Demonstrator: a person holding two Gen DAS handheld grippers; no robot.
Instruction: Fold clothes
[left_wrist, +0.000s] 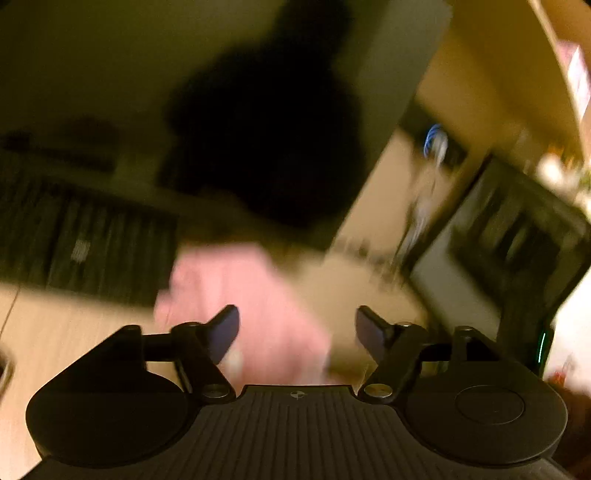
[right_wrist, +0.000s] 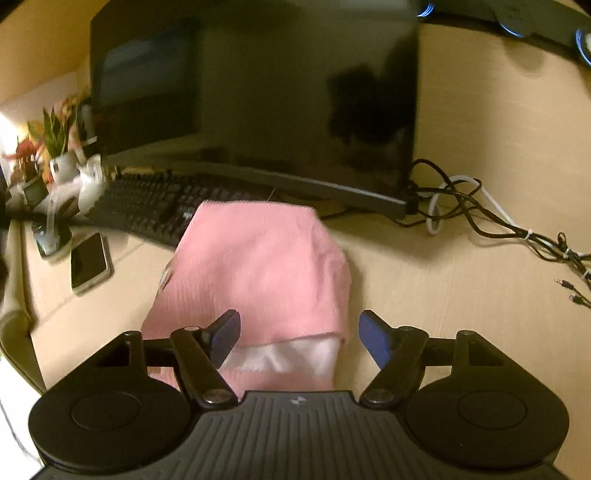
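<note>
Pink garment (right_wrist: 258, 273) folded on desk (right_wrist: 443, 295), right gripper (right_wrist: 299, 336) spread above its near edge

On the desk (right_wrist: 424, 295), the folded cloth (right_wrist: 258, 266) lies at centre, the keyboard (right_wrist: 147, 206) at ten o'clock touching its far edge, the monitor (right_wrist: 258, 92) at twelve behind, the phone (right_wrist: 89, 261) at nine, cables (right_wrist: 498, 218) at two.

No readable text, label, brand or no. anywhere. Keyboard (right_wrist: 155, 206) keys, just in front of the monitor (right_wrist: 258, 92), too blurred to read; left view all smeared.
</note>
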